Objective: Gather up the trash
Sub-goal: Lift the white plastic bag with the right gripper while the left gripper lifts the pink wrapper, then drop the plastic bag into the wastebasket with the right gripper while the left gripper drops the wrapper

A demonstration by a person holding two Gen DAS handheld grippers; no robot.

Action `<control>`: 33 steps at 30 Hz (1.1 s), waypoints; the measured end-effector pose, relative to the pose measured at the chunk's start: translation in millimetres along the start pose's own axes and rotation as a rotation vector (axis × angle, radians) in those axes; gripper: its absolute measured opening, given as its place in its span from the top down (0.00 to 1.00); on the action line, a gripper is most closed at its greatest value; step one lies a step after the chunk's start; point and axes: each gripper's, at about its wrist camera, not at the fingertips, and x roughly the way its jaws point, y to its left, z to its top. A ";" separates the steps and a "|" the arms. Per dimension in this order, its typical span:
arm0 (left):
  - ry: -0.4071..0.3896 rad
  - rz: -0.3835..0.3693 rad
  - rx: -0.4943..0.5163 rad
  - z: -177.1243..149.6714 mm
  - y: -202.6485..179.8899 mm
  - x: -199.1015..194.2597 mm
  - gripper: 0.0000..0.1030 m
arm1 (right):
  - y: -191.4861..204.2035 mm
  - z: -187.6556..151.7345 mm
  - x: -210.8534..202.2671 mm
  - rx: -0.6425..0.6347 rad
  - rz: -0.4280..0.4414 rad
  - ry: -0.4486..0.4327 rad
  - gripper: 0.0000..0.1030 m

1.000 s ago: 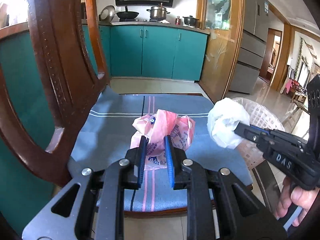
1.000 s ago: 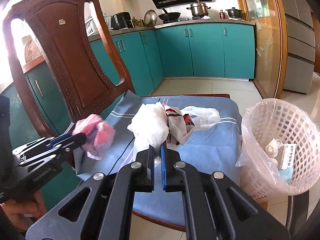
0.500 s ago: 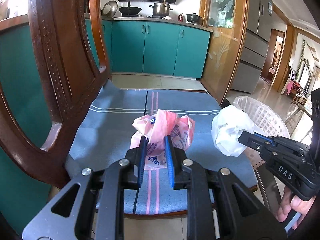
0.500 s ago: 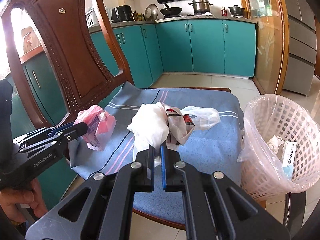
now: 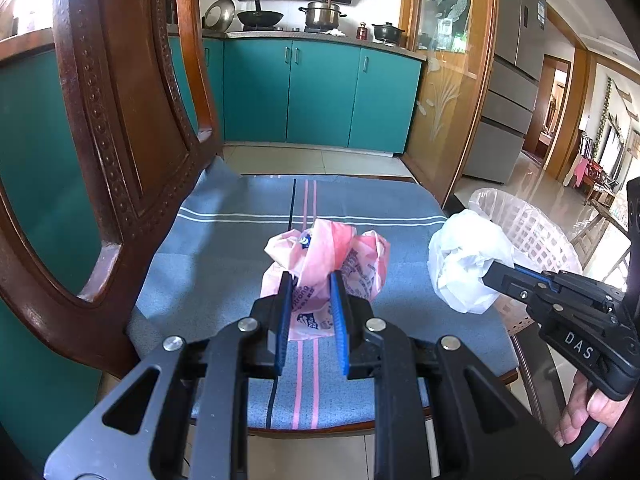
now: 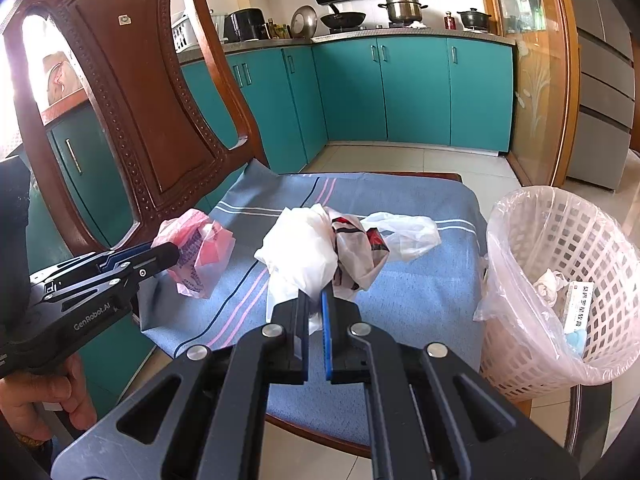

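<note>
**Two bags in hand, basket waiting**

Nearest to us, our left gripper (image 5: 310, 294) has its jaws closed on a crumpled pink bag (image 5: 326, 258), and our right gripper (image 6: 315, 300) has its jaws clamped on a white bag (image 6: 298, 254) bunched together with a printed wrapper (image 6: 358, 254); both bundles hang above the blue striped cloth (image 5: 224, 264) on the chair seat, though we cannot tell whether the lowest folds touch it. We judge these films to be nearly weightless, limp and slippery; a pinch on a single loose layer could slide out, so the thickest gathered wad is the place to hold, as both jaws now do. A trailing white lobe (image 6: 406, 230) droops to the right and may snag. Just beyond the seat's right edge stands the lined basket (image 6: 560, 280), already holding some scraps; farther off are the carved chair back (image 6: 132, 92) and teal cabinets (image 6: 416, 88).
</note>
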 end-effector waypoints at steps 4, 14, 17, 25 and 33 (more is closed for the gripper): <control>0.002 -0.001 0.000 0.2 0.2 1.0 0.81 | -14.6 8.2 -11.2 0.042 -0.024 -0.058 0.94; 0.013 -0.010 0.010 -3.6 -4.9 4.3 0.81 | -158.3 24.1 -60.0 0.391 -0.257 -0.245 0.26; 0.015 -0.013 0.020 -4.3 -9.1 5.5 0.81 | -185.3 14.1 -85.6 0.522 -0.277 -0.331 0.17; 0.042 -0.058 0.069 -10.7 -35.7 9.2 0.81 | -201.9 5.0 -109.3 0.619 -0.348 -0.416 0.14; 0.042 -0.172 0.134 19.4 -119.3 18.8 0.81 | -217.6 -0.2 -119.8 0.653 -0.353 -0.452 0.14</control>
